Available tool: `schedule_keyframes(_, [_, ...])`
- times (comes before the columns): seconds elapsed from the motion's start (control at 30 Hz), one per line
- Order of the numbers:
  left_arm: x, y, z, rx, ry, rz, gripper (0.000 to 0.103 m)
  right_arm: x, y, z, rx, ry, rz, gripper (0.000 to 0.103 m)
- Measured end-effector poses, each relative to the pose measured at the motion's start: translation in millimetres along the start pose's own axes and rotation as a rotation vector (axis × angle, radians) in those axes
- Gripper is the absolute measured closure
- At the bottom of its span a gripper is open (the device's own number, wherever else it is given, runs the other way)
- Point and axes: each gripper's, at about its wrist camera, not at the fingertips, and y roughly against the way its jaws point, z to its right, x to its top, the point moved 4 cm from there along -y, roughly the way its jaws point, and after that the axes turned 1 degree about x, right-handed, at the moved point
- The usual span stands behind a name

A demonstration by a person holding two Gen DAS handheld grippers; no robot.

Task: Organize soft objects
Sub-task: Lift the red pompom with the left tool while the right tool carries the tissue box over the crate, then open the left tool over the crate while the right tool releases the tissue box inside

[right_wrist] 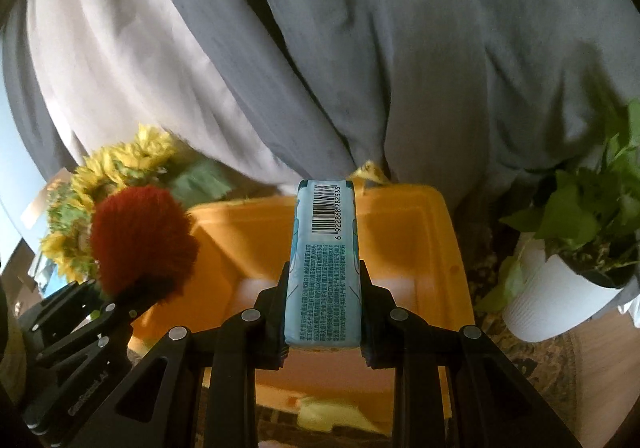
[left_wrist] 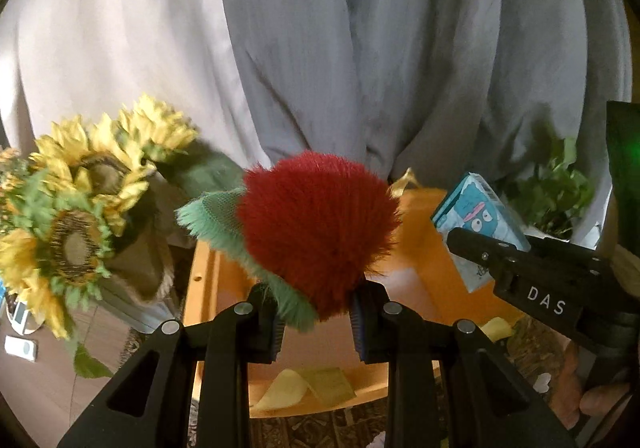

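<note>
My left gripper (left_wrist: 317, 322) is shut on a furry red plush strawberry (left_wrist: 316, 228) with a teal green leaf collar (left_wrist: 212, 216), held above an orange plastic bin (left_wrist: 424, 248). My right gripper (right_wrist: 324, 324) is shut on a light blue tissue pack (right_wrist: 325, 260) with a barcode, also held over the orange bin (right_wrist: 424, 232). In the left wrist view the tissue pack (left_wrist: 476, 216) and right gripper (left_wrist: 480, 248) show at the right. In the right wrist view the strawberry (right_wrist: 140, 240) and left gripper (right_wrist: 116, 304) show at the left.
A bunch of artificial sunflowers (left_wrist: 80, 208) stands left of the bin. A green plant in a white pot (right_wrist: 560, 288) stands to its right. Grey curtains (left_wrist: 360, 48) hang behind. Yellow soft items (left_wrist: 308, 388) lie at the bin's near edge.
</note>
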Motion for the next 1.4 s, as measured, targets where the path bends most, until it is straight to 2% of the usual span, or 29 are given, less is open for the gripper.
schedule_keyframes(0.27, [-4.0, -37.5, -2.5, -0.001, -0.014, -0.113, 0.074, -3.1, -31.2, 10.4, -0.019, 0.023, -0.102, 0.075])
schedule_keyframes(0.47, [-10.1, -55.0, 0.4, -0.007, -0.013, -0.168, 0.069, -6.0, -45.6, 13.7, -0.025, 0.033, -0.166, 0.073])
schedule_keyframes(0.57, [-14.1, -60.3, -0.6, -0.013, -0.011, -0.193, 0.065, -7.3, -47.1, 14.5, -0.027, 0.033, -0.173, 0.065])
schedule_keyframes(0.63, [-16.8, -60.1, -1.9, -0.012, -0.009, -0.201, 0.056, -6.9, -46.9, 14.2, -0.033, 0.042, -0.171, 0.058])
schedule_keyframes(0.67, [-17.3, -59.2, -2.2, -0.011, -0.01, -0.201, 0.056, -6.5, -45.9, 14.3, -0.038, 0.045, -0.167, 0.055])
schedule_keyframes(0.77, [-17.3, -53.3, -2.2, -0.003, -0.018, -0.188, 0.05, -4.7, -39.8, 14.7, -0.048, 0.048, -0.149, 0.055])
schedule_keyframes(0.87, [-14.5, -42.0, -1.7, 0.011, -0.023, -0.158, 0.05, -1.9, -27.0, 16.0, -0.056, 0.044, -0.114, 0.055])
schedule_keyframes(1.03, [-8.3, -10.3, 0.3, 0.037, -0.04, -0.078, 0.043, 2.1, -1.2, 11.8, -0.068, 0.035, -0.055, 0.055])
schedule_keyframes(1.1, [-6.6, 6.4, 0.3, 0.049, -0.038, -0.041, 0.039, 3.1, 12.4, 9.2, -0.071, 0.031, -0.023, 0.047])
schedule_keyframes(1.33, [-7.0, 55.9, -0.9, 0.065, -0.016, 0.046, 0.019, 2.4, 68.8, -7.0, -0.119, 0.065, 0.12, 0.032])
schedule_keyframes(1.4, [-9.5, 69.8, -1.1, 0.081, -0.014, 0.07, 0.017, -0.7, 84.2, -11.3, -0.131, 0.07, 0.16, 0.027])
